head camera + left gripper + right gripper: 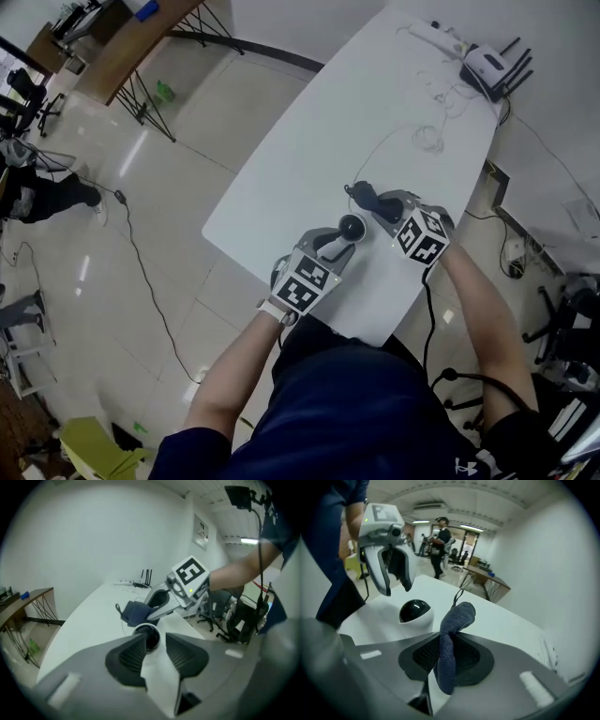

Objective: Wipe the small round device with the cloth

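1. The right gripper [448, 638] is closed on the cloth [454, 618], with the dark blue fabric pinched between its pads.
2. The cloth's long axis runs along this gripper's jaws. One end hangs back between the pads. The other rises past the tips and bends over, with a thin loop at its far end.
3. The left gripper [155, 641] has its jaws partway apart and holds nothing.
4. The device [415, 611] stands on the white worktop [375, 112], just beyond the left gripper's tips and in line with the gap between them.
5. From the right gripper, the device lies just left of the tips. It is near the cloth but apart from it.
6. The device is round, so it has no long axis. Its white base sits flat and its glossy dark dome faces up.
7. The left gripper hangs slightly above the device, on the side away from the right gripper.
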`<move>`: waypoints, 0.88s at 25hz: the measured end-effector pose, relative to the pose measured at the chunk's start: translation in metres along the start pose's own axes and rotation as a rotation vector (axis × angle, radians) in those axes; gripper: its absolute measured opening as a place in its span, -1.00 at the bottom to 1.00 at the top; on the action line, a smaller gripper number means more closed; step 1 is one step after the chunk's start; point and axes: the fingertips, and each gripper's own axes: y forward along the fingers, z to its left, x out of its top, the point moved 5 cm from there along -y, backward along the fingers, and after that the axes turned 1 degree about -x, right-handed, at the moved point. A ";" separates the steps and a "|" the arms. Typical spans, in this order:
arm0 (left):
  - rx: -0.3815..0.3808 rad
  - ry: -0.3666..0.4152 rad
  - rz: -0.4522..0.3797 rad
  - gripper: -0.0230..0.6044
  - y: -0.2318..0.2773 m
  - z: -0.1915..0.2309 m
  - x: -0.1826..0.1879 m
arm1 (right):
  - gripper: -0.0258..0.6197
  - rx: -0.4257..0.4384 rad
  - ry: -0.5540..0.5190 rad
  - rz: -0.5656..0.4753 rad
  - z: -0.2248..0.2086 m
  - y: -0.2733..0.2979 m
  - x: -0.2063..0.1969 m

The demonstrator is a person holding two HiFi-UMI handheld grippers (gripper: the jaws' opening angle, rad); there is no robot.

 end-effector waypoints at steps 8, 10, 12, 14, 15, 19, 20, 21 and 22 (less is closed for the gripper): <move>0.054 -0.062 0.000 -0.48 0.002 0.001 -0.009 | -0.70 0.122 -0.128 0.077 -0.002 0.045 -0.004; 0.057 -0.052 0.006 -0.48 0.000 0.001 -0.010 | -0.70 0.158 -0.161 0.090 0.006 0.051 -0.002; 0.052 -0.042 0.011 -0.48 -0.002 0.000 -0.011 | -0.70 0.177 -0.164 0.100 0.011 0.055 0.000; 0.045 -0.040 0.013 -0.48 -0.001 -0.002 -0.013 | -0.70 0.187 -0.135 0.101 0.013 0.055 0.000; 0.043 -0.039 0.013 -0.48 -0.001 -0.002 -0.013 | -0.70 0.192 -0.121 0.100 0.014 0.055 0.000; 0.048 -0.044 0.005 -0.48 -0.002 0.000 -0.014 | -0.70 0.200 -0.075 0.106 0.020 0.049 -0.003; 0.051 -0.048 0.003 -0.48 -0.003 0.002 -0.015 | -0.70 0.198 -0.054 0.106 0.022 0.047 -0.004; 0.053 -0.053 0.003 -0.48 -0.003 0.003 -0.017 | -0.70 0.193 -0.029 0.105 0.023 0.046 -0.005; 0.052 -0.059 0.005 -0.48 -0.004 0.005 -0.019 | -0.70 0.187 -0.004 0.104 0.024 0.044 -0.006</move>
